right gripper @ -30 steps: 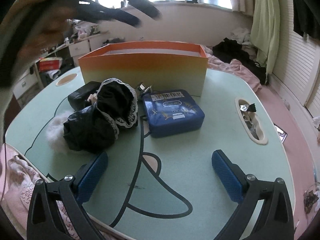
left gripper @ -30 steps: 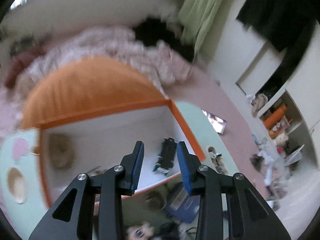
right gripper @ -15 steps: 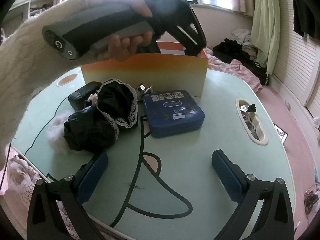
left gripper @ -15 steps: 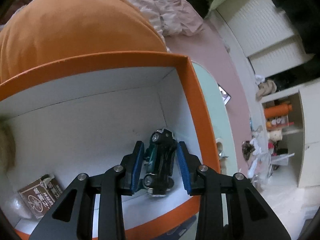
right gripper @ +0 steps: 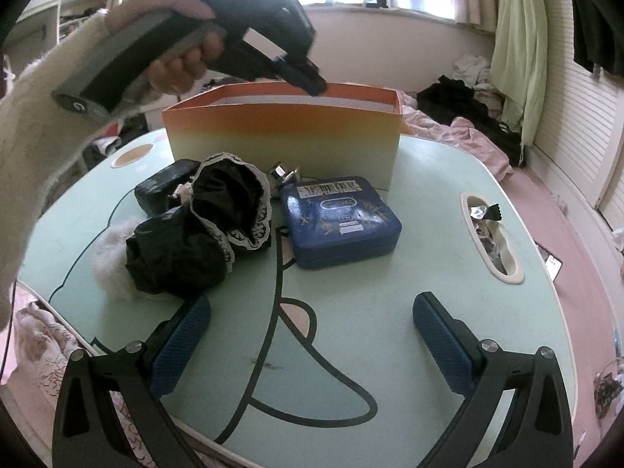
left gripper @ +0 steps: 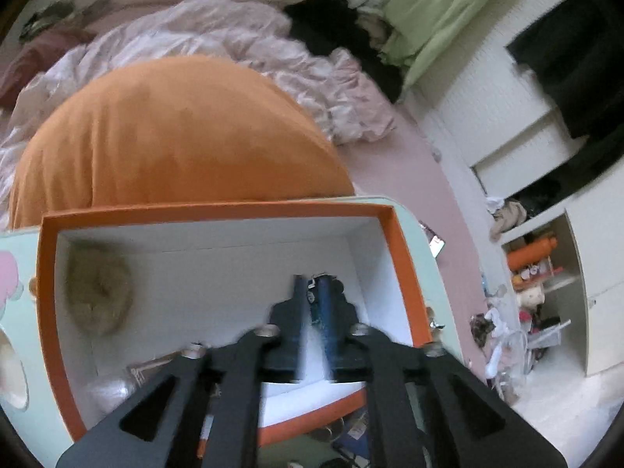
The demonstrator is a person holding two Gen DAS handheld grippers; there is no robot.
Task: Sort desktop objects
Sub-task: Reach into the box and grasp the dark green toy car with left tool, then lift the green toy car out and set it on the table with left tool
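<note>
While the left gripper, fingers nearly together and contents unclear, hangs over the orange cardboard box, the spread right gripper waits; blue tin and black lace-trimmed cloth remain unsorted.

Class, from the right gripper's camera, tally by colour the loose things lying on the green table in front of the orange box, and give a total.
Blue: 1, the tin
Black: 2, the lace-trimmed cloth and the pouch
White: 1, the fluffy tuft
Silver: 1, the small metal piece
Total: 5

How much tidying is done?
Some. The orange box already holds a tan fluffy thing and a small brown packet. The left tongs hang over the box, blurred, nearly closed; the right tongs are open and empty. Left on the table: blue tin, black lacy cloth, white fluff.
</note>
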